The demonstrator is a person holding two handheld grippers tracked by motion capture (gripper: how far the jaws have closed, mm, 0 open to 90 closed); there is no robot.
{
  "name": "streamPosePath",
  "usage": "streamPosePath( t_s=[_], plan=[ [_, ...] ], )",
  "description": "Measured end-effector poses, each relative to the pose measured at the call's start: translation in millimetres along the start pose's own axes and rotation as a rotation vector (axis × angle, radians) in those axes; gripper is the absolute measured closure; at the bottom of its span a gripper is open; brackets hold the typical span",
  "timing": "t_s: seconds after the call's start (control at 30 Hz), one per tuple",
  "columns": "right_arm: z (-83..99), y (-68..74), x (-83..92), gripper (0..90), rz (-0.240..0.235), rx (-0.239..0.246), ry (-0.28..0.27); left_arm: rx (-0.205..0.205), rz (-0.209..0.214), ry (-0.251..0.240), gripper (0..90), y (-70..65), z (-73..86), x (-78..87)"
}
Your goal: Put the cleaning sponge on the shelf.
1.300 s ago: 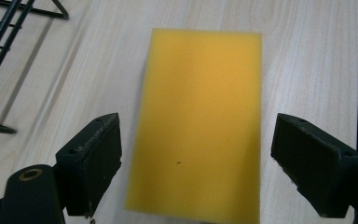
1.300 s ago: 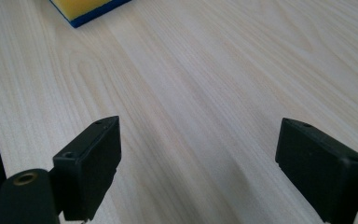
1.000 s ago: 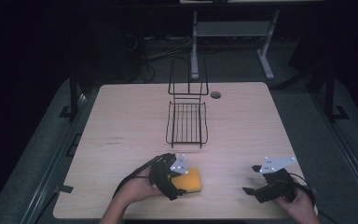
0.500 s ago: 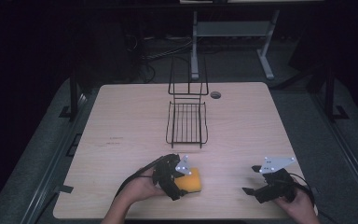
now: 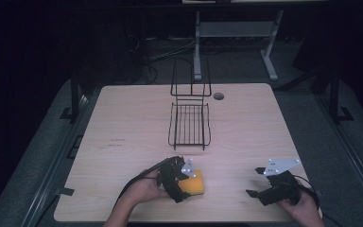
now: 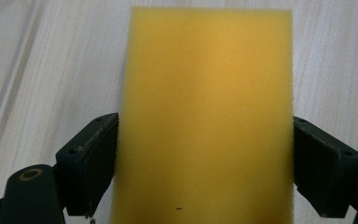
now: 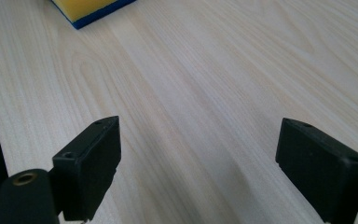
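A yellow rectangular foam sponge (image 5: 194, 182) lies on the pale wooden table (image 5: 123, 123) near its front edge, in front of the black wire rack (image 5: 189, 124) at the table's middle-back.

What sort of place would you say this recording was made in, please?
Probably a lab or test room set up for recording, not a home. A bare wooden table stands in a dark room, cables lie on the floor behind it, and a metal stand sits beyond. On the table: a wire rack and a sponge.
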State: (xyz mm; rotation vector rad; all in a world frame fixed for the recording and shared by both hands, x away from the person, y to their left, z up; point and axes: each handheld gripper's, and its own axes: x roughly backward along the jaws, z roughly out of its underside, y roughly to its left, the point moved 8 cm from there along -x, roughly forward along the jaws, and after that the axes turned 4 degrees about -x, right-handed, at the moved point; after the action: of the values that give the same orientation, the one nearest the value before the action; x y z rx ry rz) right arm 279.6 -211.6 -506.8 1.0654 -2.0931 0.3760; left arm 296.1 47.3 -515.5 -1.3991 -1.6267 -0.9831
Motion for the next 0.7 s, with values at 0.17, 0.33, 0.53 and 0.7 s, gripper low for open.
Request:
streamPosePath(
  t_s=[0.17,0.33,0.53,0.7],
  plan=[
    [0.0,0.0,0.1,13.7,0.0,-0.001,0.0,0.002,0.006,0.004,15.6,0.2,0.2,-1.7],
    [-0.1,-0.1,0.5,13.7,0.0,-0.001,-0.001,-0.001,0.026,0.018,19.4,-0.8,0.8,-3.4],
    [-0.1,-0.3,0.9,13.7,0.001,-0.004,-0.003,-0.007,0.02,0.011,21.4,-0.5,-0.8,-1.5],
    [-0.2,-0.5,1.1,13.7,0.001,-0.003,-0.005,0.002,0.019,-0.013,21.7,2.4,-2.0,3.3]
  ],
)
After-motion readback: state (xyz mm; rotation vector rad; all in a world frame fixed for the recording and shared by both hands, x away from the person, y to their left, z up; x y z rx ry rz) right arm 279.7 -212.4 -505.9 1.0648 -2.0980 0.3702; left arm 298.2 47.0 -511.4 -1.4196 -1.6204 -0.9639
